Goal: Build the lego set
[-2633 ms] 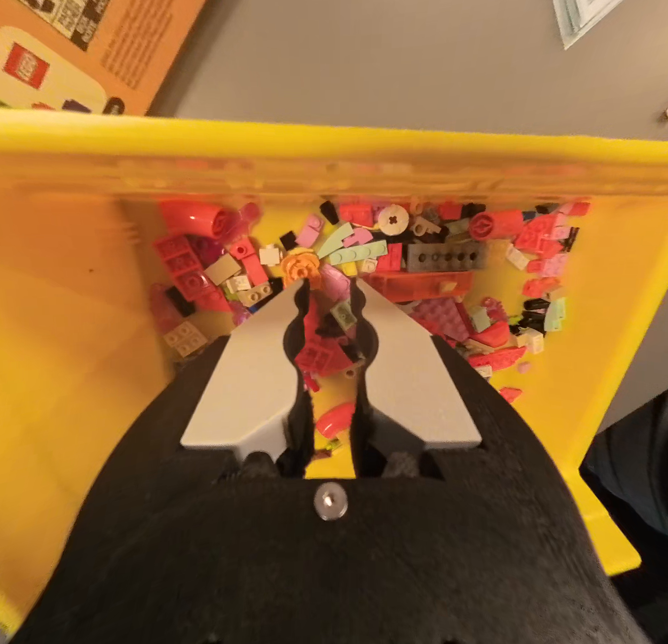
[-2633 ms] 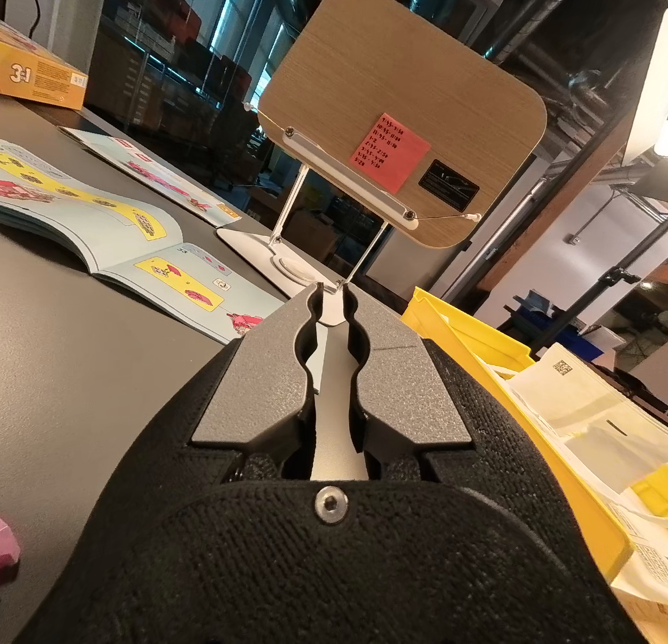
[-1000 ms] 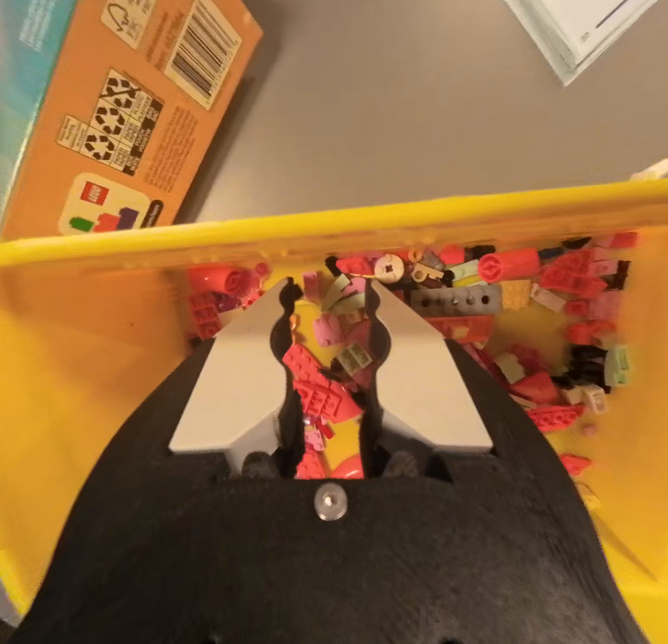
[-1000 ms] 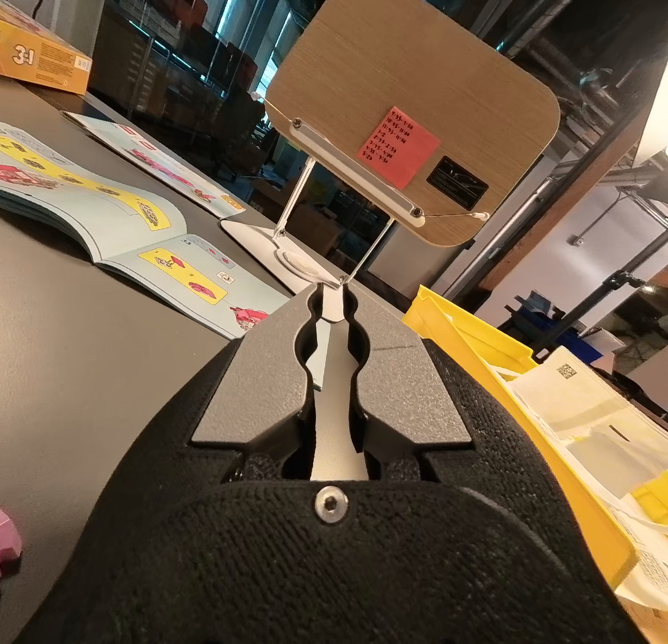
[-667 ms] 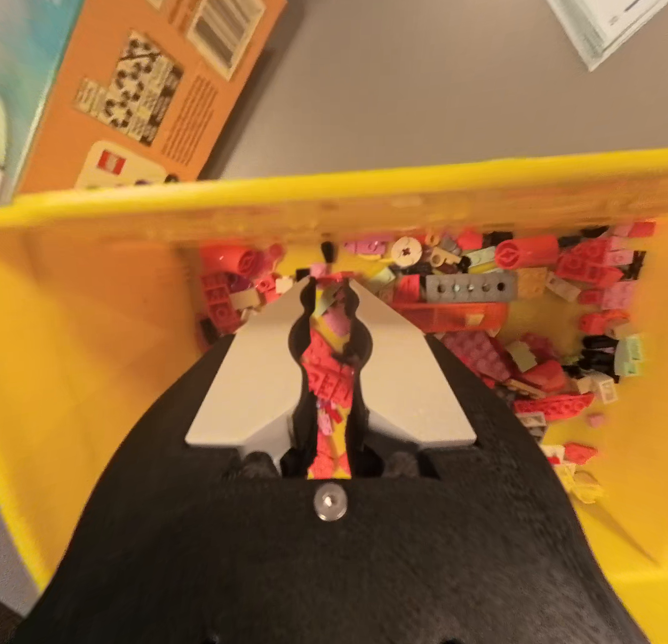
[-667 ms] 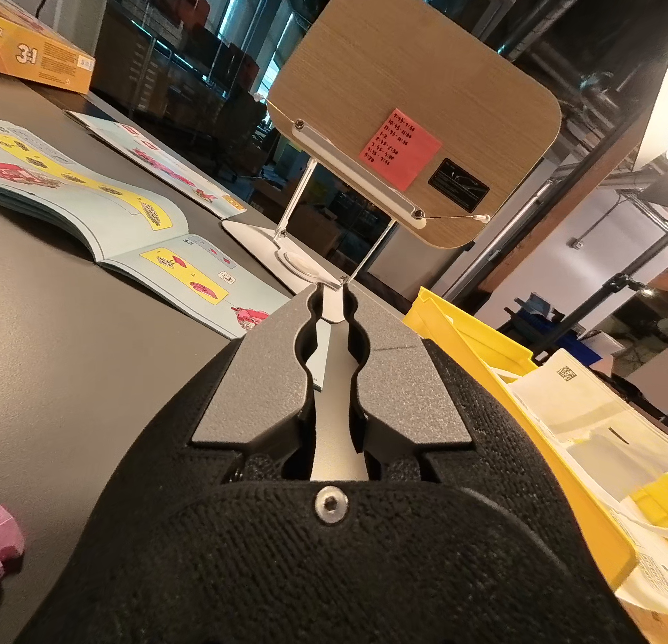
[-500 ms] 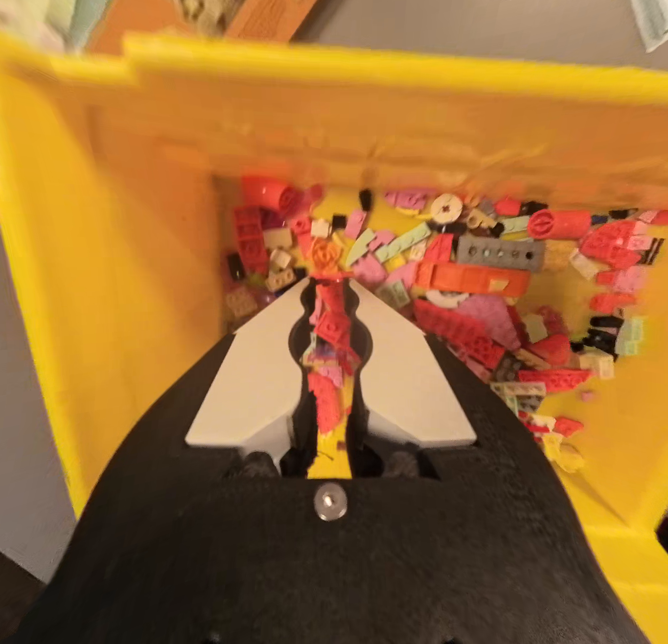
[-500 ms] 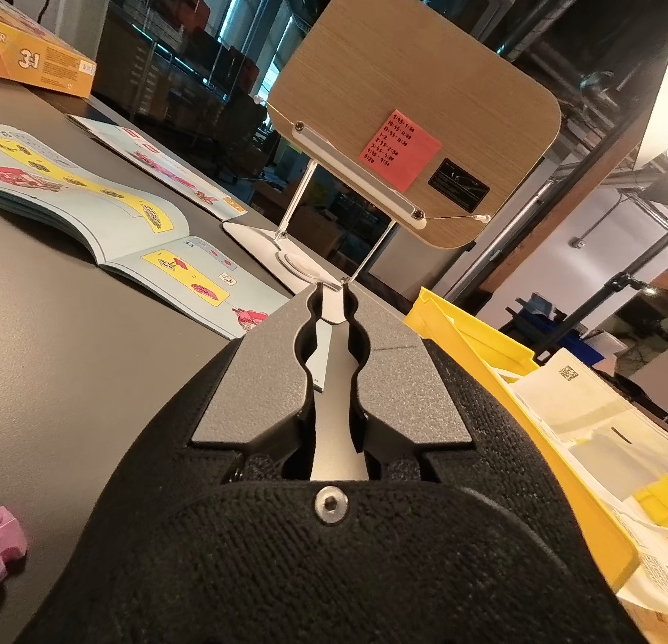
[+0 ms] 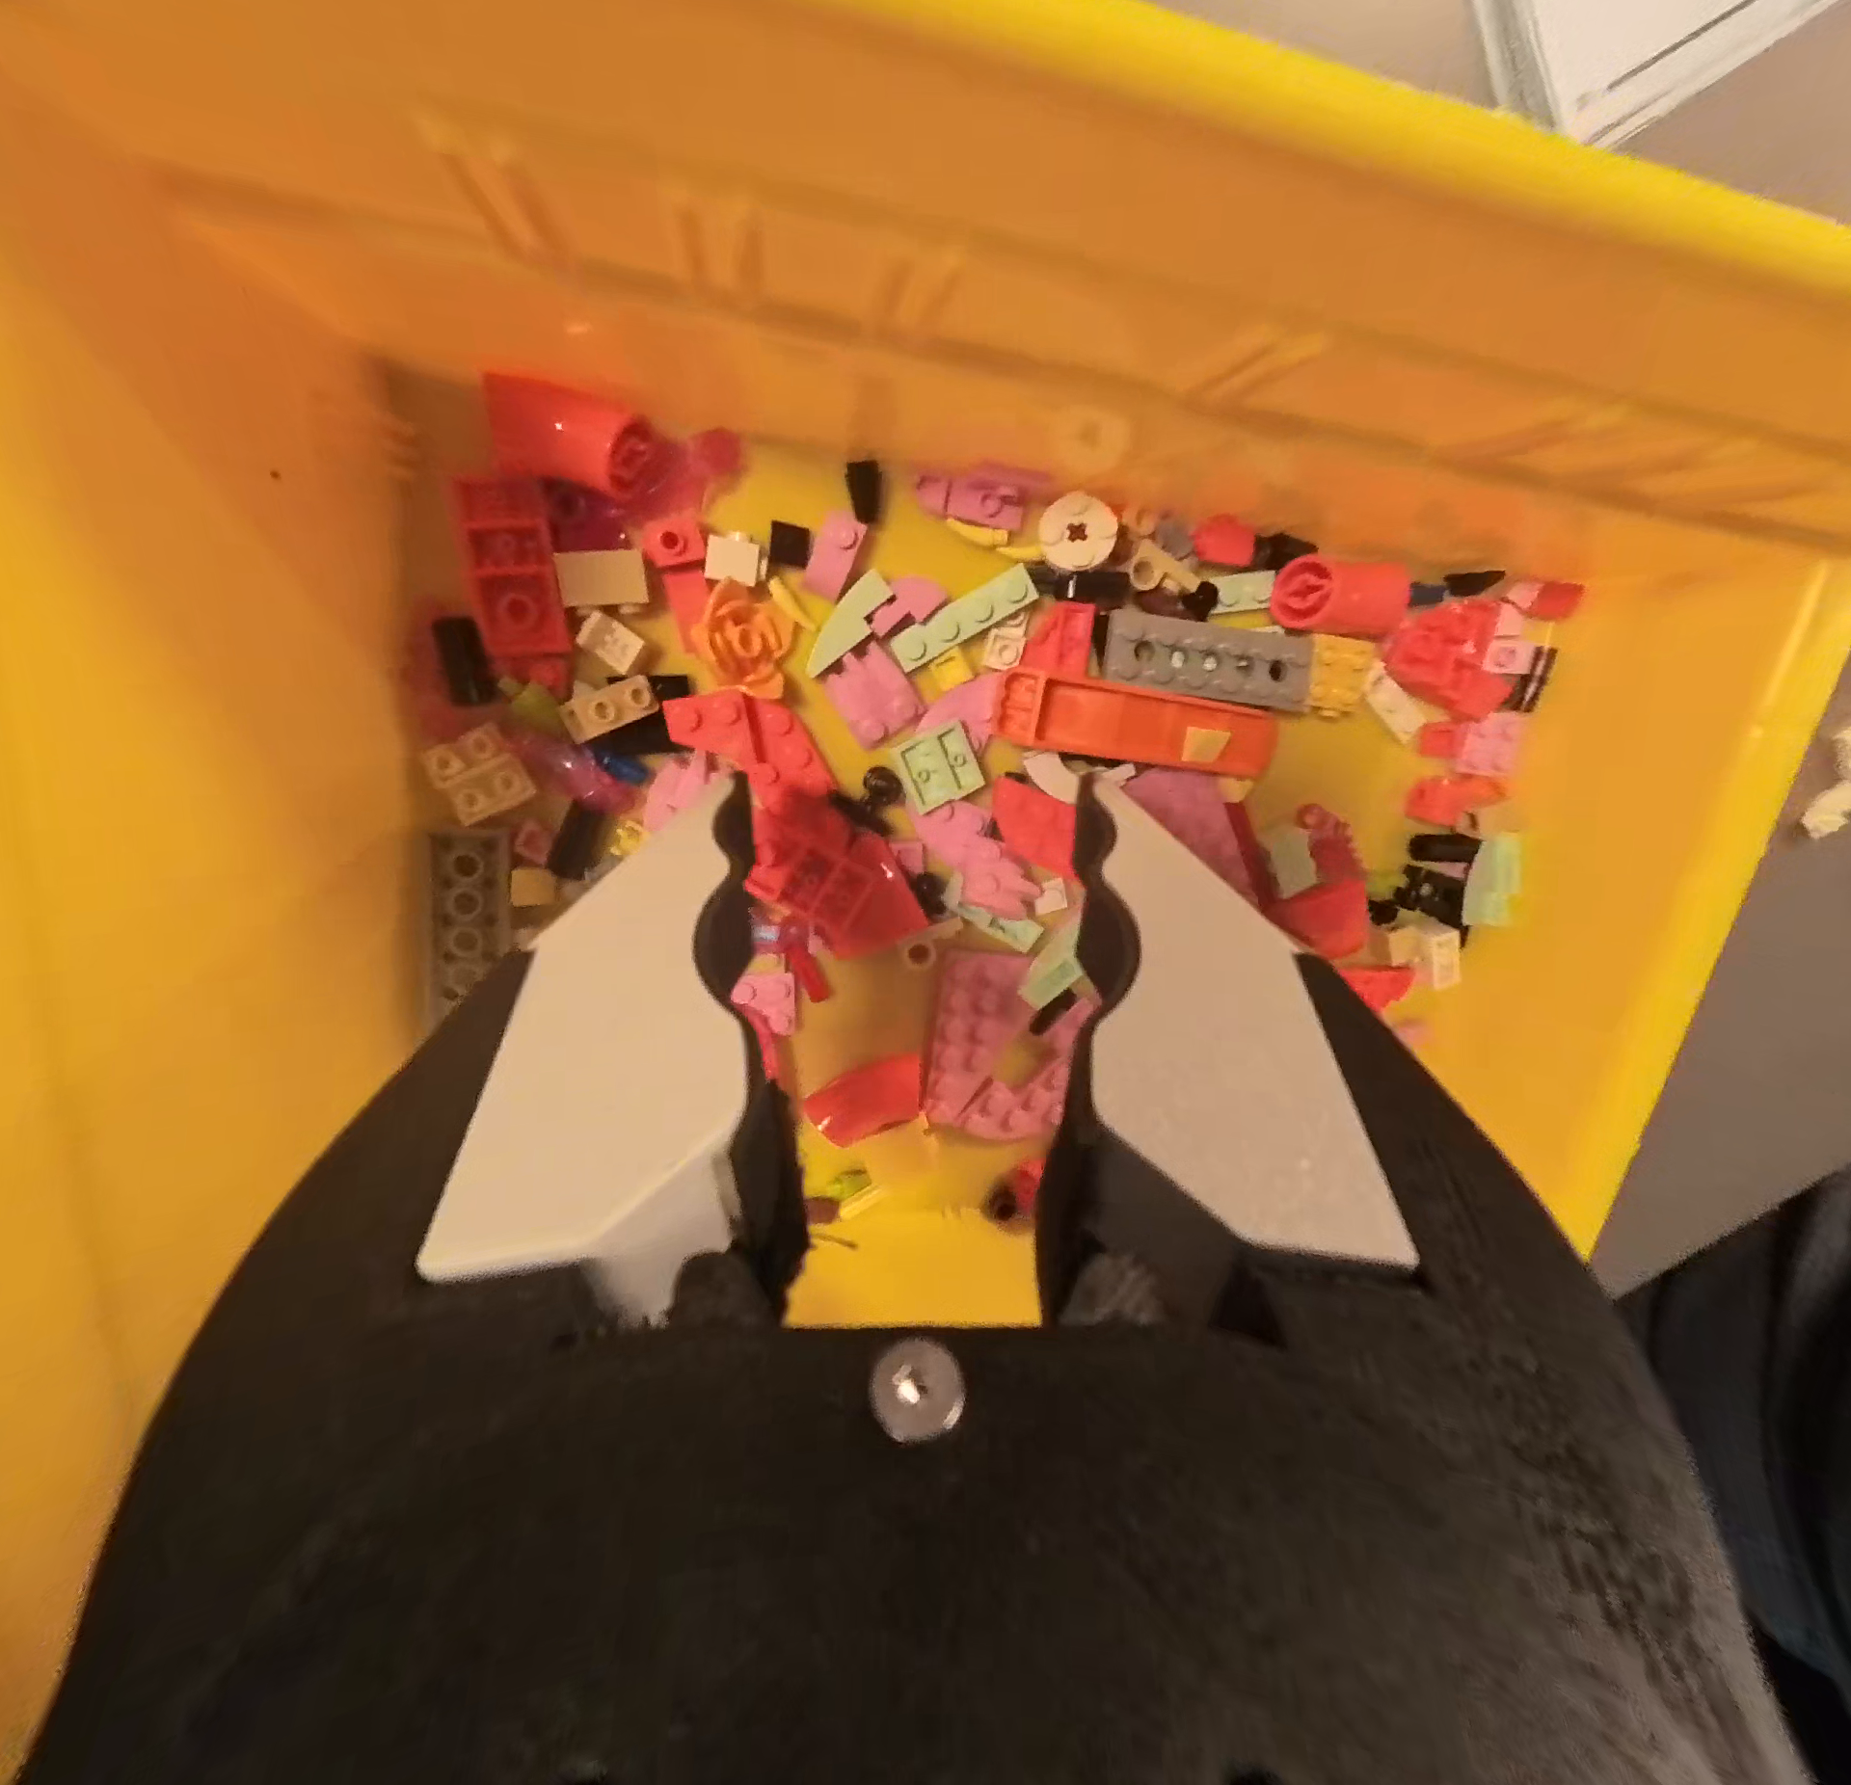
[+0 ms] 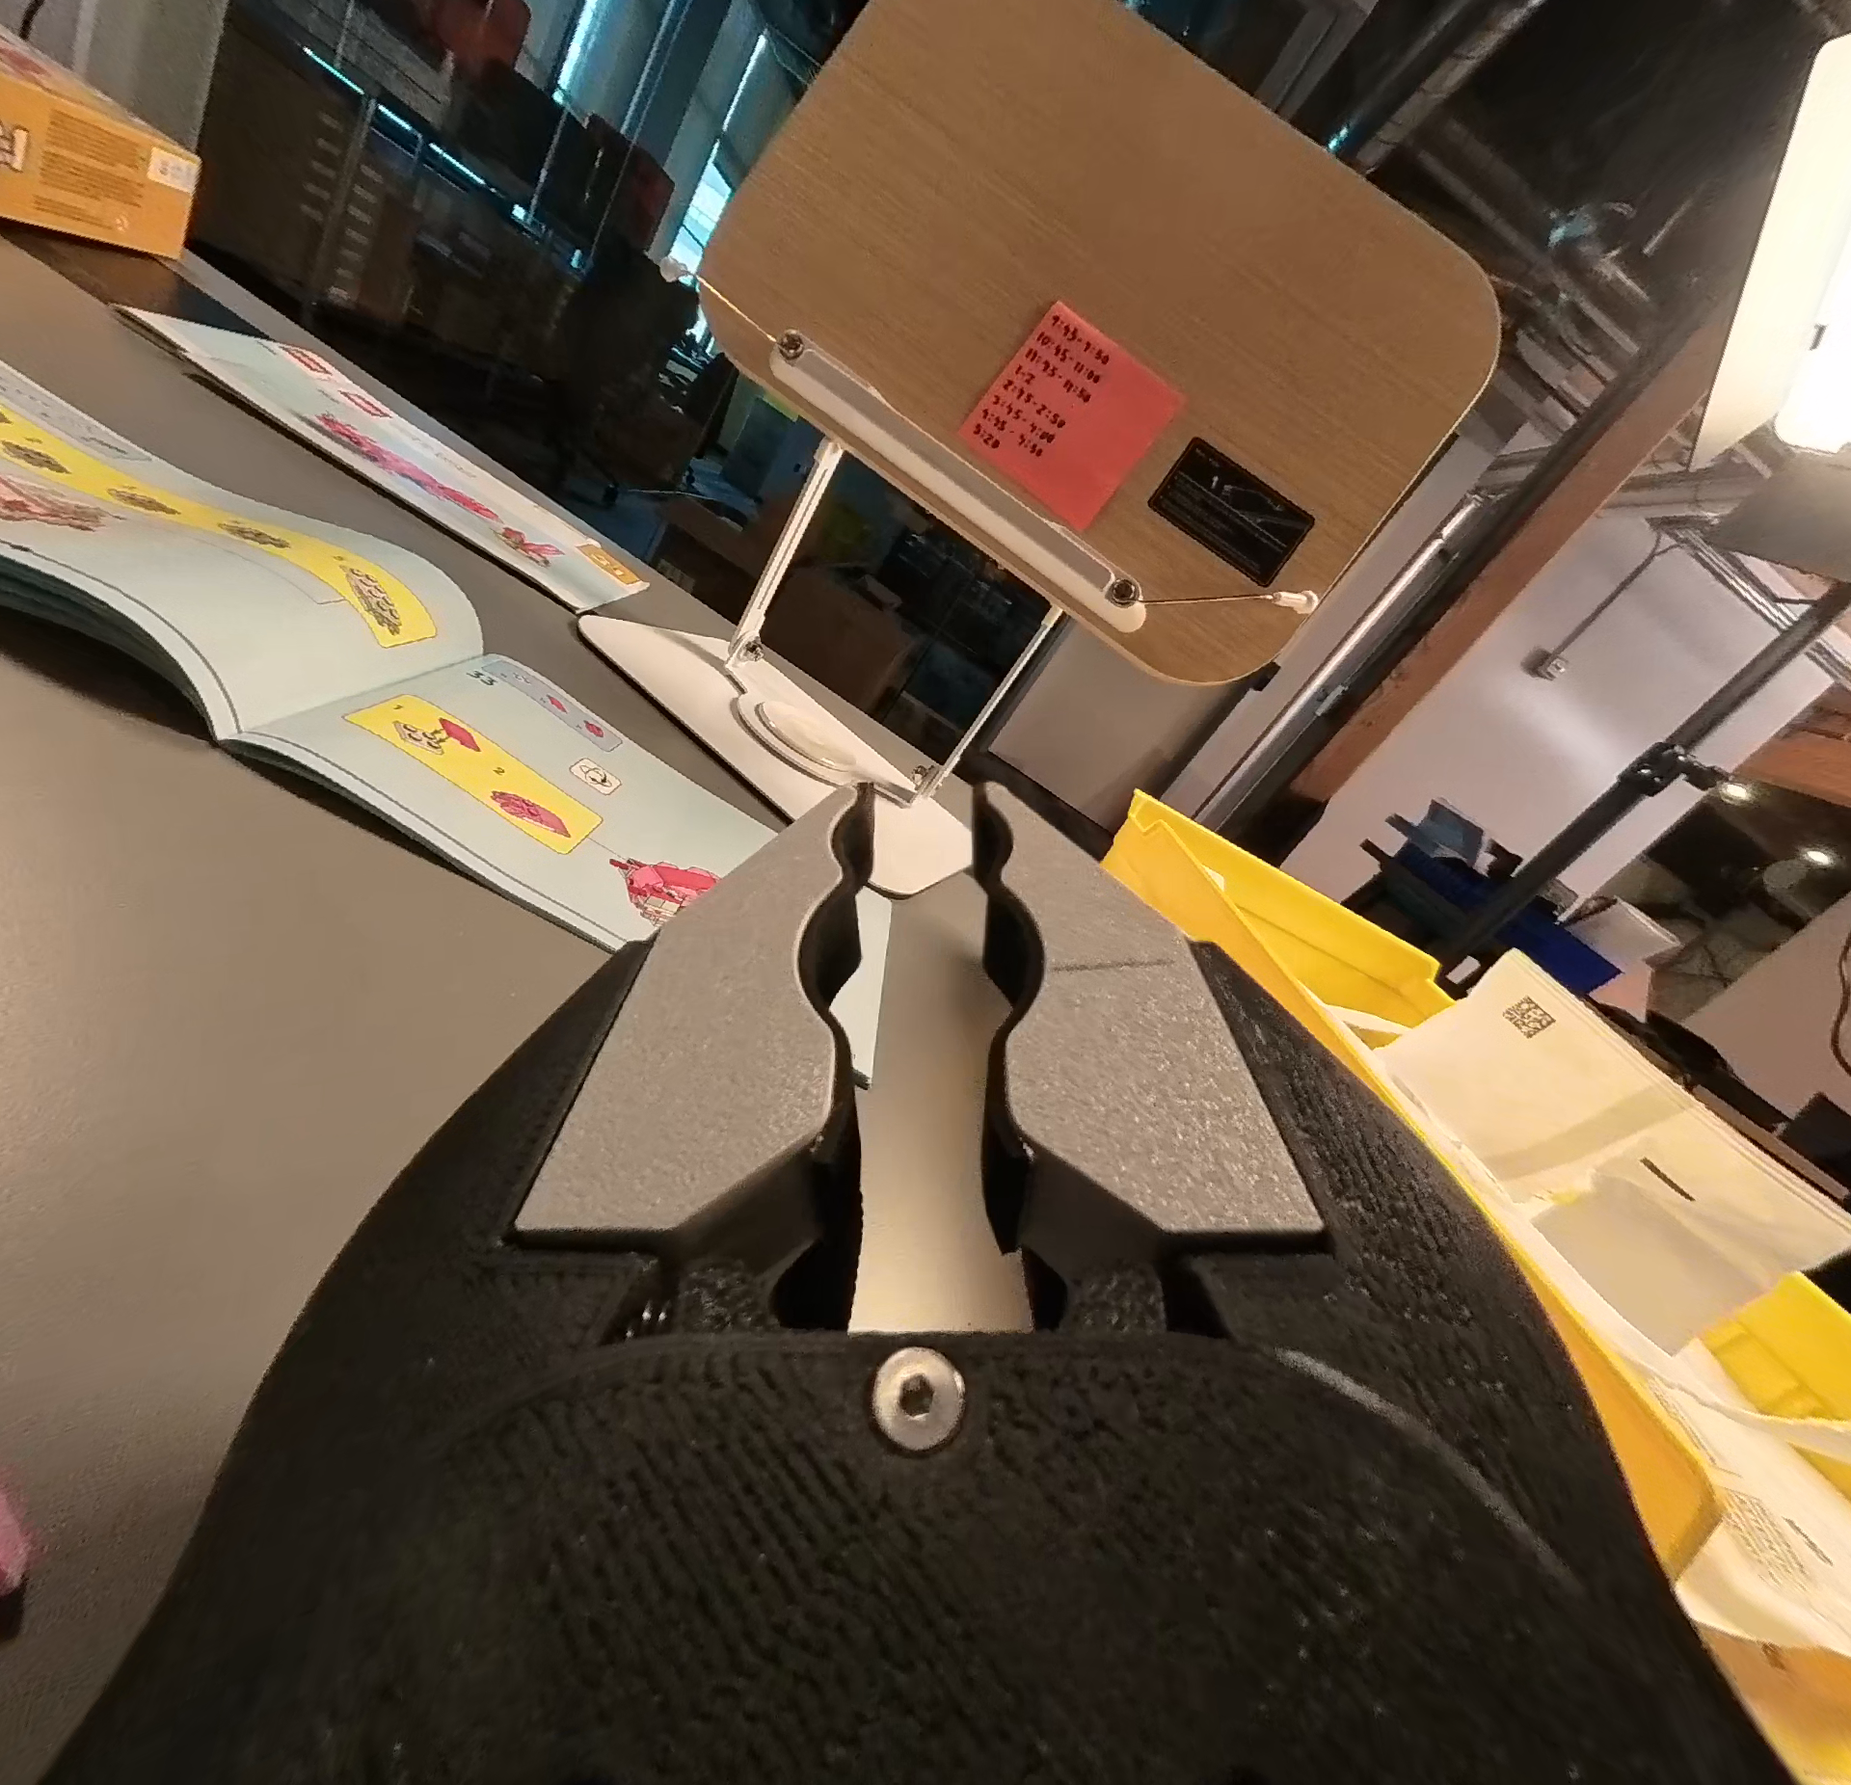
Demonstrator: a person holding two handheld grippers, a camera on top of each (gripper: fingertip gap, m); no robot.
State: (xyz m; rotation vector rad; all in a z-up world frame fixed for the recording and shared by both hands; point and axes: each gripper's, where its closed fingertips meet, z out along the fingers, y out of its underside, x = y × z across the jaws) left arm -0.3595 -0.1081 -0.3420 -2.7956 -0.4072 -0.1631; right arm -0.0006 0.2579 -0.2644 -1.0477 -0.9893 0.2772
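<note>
Left wrist view: warm, dim, soft all over | yellow bin (image 9: 901,185) far wall smeared with blur, bricks (image 9: 1002,696) only fairly sharp | Right wrist view: brighter, crisp | glare from lamp (image 10: 1813,415) far right | dark table (image 10: 150,986) shows a dull sheen | wide-angle bending at edges

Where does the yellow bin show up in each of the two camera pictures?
Left wrist view: the yellow bin fills most of the picture, its floor strewn with small toy bricks under the open left gripper.
Right wrist view: the bin's rim runs along the right side, beside the right gripper.
Shared landmark: the grey tabletop, seen past the bin's wall.
</note>
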